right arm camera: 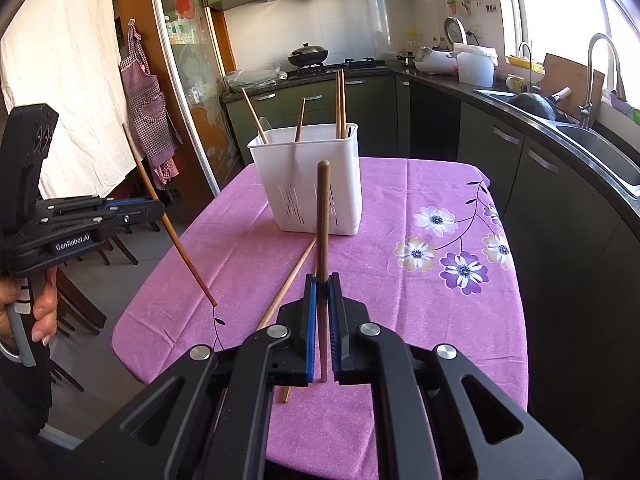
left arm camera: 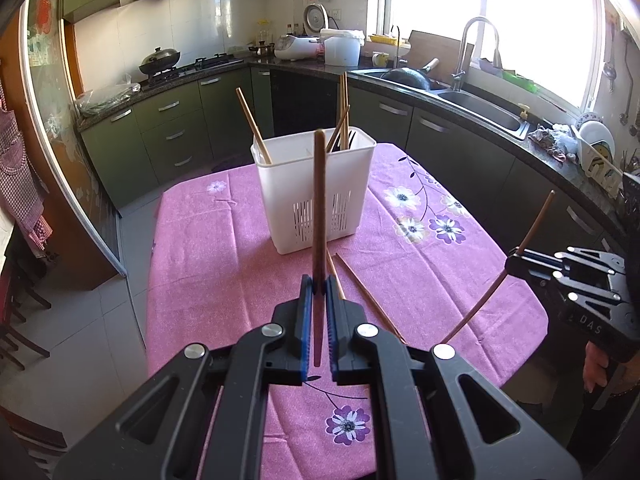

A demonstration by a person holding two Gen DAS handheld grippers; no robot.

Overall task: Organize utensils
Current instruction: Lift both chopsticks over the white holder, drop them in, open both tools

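A white plastic utensil holder (left arm camera: 316, 184) with slotted sides stood upright on the table, with several wooden chopsticks (right arm camera: 340, 104) leaning inside. Two brown wooden chopsticks (left arm camera: 362, 296) lay flat in front of it. Two more chopsticks (left arm camera: 319, 208) (right arm camera: 322, 220) were raised in the air.

Wok (left arm camera: 159, 59), faucet (left arm camera: 478, 50), apron (right arm camera: 150, 104)

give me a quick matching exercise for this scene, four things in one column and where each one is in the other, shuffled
Things:
1. white holder
2. loose chopstick
3. wok
4. left gripper

Places or states:
a. on the stove
b. lying flat on the tablecloth
c. shut on a chopstick
d. standing on the table, chopsticks inside

Pairs: 1-d, 2-b, 3-a, 4-c
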